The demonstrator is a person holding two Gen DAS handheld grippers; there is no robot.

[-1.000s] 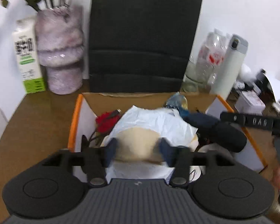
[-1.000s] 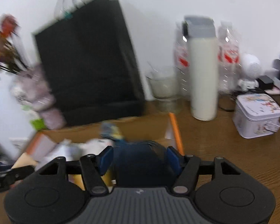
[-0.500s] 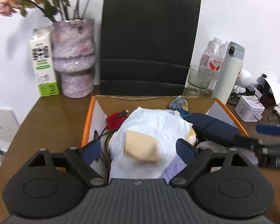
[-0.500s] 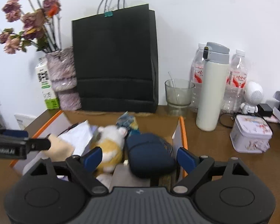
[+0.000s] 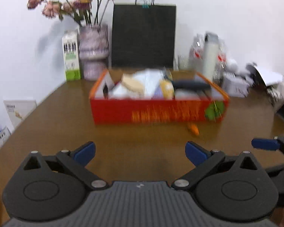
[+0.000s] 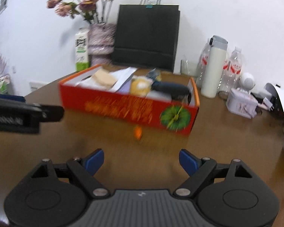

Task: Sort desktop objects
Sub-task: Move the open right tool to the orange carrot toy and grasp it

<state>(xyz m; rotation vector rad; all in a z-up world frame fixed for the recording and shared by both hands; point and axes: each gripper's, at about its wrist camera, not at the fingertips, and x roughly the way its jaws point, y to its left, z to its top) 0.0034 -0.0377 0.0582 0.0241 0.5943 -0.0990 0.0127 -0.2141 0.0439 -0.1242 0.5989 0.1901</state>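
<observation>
Box: I see the red box standing on the brown surface, well ahead of both tools, orange-rimmed and full.
Contents: a tan pad, white papers, a yellow plush toy and a dark blue case lie inside; blur hides the rest, so I may be misjudging what they are.
Stray piece: a small orange object sits on the surface just in front of the box.
Left tool: jaws spread wide after just opening, nothing between them.
Right tool: jaws apart, empty, over bare surface.
Behind: black paper bag, vase of flowers, milk carton.
Right side: white flask, small tin.
</observation>
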